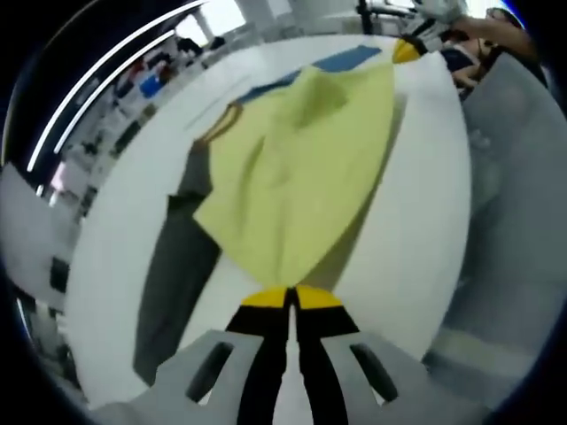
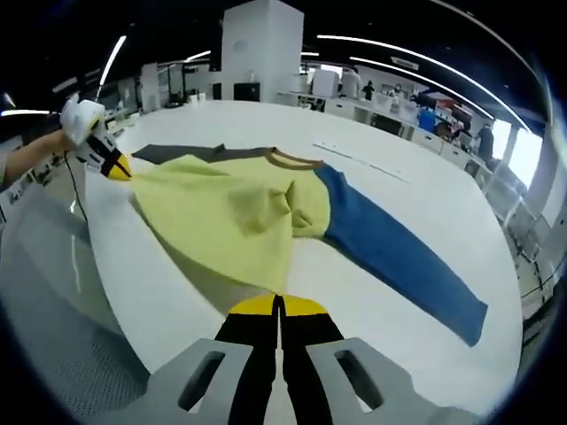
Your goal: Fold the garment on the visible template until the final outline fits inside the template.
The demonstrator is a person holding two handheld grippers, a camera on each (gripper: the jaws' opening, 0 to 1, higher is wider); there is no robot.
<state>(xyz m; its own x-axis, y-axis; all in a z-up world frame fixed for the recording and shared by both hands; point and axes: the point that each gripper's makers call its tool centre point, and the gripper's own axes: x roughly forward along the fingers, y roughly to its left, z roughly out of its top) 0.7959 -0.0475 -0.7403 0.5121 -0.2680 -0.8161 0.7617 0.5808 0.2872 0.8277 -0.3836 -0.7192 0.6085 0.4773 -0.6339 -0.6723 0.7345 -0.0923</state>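
A yellow sweatshirt (image 1: 301, 168) (image 2: 230, 212) with a brown collar (image 2: 292, 160), a blue sleeve (image 2: 399, 257) and a dark grey sleeve (image 1: 177, 274) lies partly lifted on the white table (image 1: 416, 195). My left gripper (image 1: 289, 297) is shut on one corner of the yellow hem. My right gripper (image 2: 277, 305) is shut on the other hem corner. Each gripper also appears in the other's view, the right gripper (image 1: 409, 50) at the top right and the left gripper (image 2: 112, 164) at the far left, held by a hand. The yellow body is stretched between them, folded over the chest.
The table edge (image 2: 115, 292) runs close to both grippers, with grey floor (image 1: 514, 221) beyond it. Faint marks (image 2: 354, 159) show on the table past the collar. Benches, shelves and people stand in the background (image 2: 425, 111).
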